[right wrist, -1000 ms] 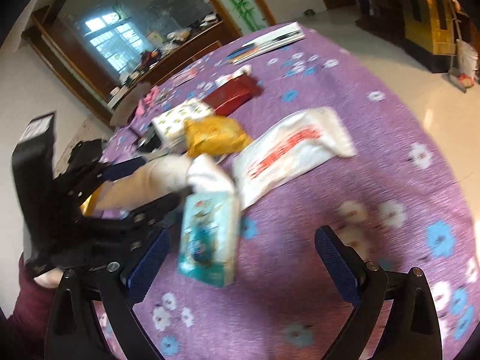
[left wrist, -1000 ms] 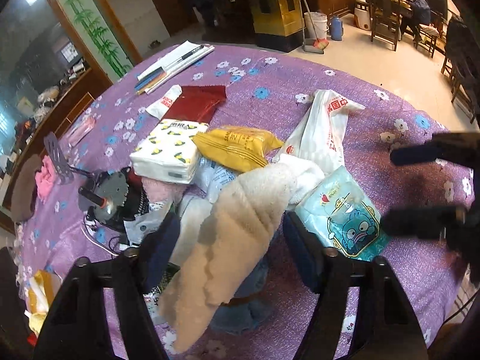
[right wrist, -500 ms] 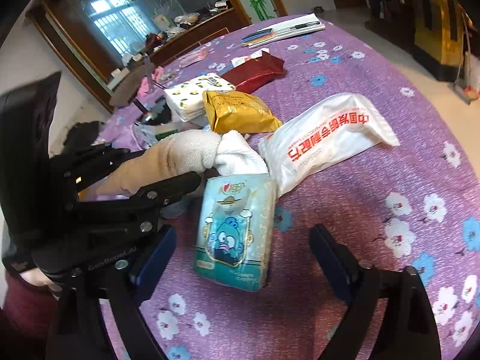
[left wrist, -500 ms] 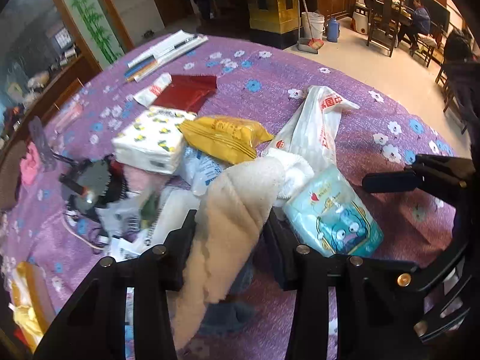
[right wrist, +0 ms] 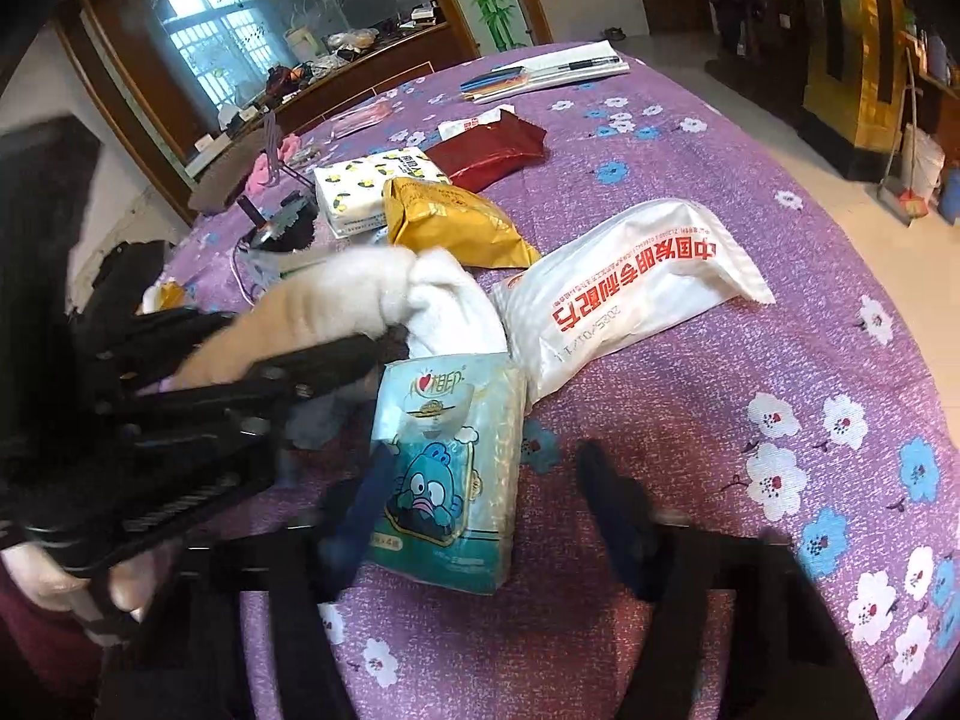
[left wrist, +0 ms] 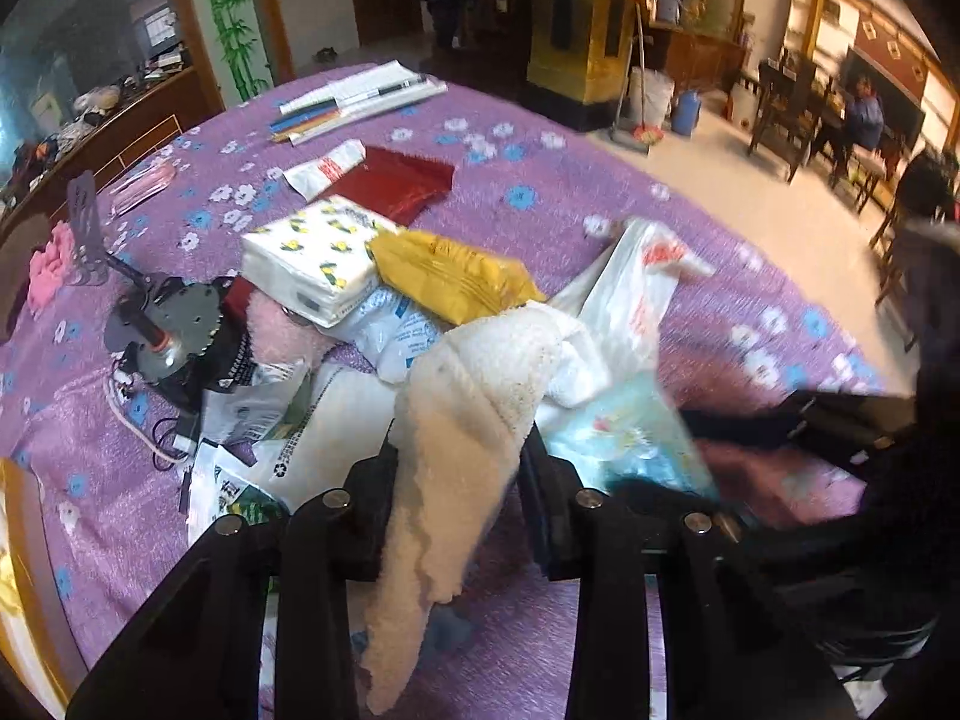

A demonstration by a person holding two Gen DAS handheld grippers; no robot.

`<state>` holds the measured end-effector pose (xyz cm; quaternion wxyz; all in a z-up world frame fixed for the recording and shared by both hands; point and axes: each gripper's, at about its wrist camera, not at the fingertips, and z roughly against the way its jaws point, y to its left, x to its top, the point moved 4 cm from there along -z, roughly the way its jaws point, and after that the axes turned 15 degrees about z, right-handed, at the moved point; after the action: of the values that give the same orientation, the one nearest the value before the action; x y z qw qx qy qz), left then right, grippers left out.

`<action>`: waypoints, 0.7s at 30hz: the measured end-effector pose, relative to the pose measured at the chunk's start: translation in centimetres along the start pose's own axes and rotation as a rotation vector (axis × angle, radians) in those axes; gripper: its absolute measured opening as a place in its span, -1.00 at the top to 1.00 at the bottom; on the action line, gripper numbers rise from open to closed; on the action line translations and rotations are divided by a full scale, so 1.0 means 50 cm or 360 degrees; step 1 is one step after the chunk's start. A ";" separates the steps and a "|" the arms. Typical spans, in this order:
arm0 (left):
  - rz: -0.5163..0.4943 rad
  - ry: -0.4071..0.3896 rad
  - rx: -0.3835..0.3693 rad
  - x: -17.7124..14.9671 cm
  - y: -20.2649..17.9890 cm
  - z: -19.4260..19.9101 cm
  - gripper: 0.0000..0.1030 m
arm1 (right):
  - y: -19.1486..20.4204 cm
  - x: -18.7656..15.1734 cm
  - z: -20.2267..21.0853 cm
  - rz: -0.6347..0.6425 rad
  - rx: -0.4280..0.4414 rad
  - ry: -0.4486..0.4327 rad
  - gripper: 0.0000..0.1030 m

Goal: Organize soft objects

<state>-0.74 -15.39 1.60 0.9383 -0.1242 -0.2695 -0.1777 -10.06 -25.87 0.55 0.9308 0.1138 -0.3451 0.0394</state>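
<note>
Right gripper closing around blue tissue pack; pack between jaws, right pad not yet touching. Pack long axis runs along fingers, lies flat on purple tablecloth. Left gripper closing, pinches cream towel, just beside pack.

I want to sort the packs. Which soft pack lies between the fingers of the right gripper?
The blue tissue pack with the cartoon fish. The yellow pack, lemon-print pack and white bag lie farther off.
</note>
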 end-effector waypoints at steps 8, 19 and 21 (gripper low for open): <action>0.0030 -0.0200 0.0002 -0.014 -0.009 0.113 0.40 | 0.024 -0.003 0.026 0.0032 0.0046 -0.0062 0.62; 0.0226 -0.0422 0.0132 -0.039 0.062 0.238 0.40 | 0.063 -0.015 0.104 0.0080 0.0037 -0.0179 0.62; 0.0269 -0.0452 0.0142 -0.045 0.084 0.255 0.40 | 0.077 -0.017 0.123 0.0112 0.0031 -0.0195 0.72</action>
<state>-6.70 -6.77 10.30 0.9070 -0.1284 -0.3956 -0.0667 -15.19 -23.59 5.25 0.9048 0.1129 -0.4048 0.0685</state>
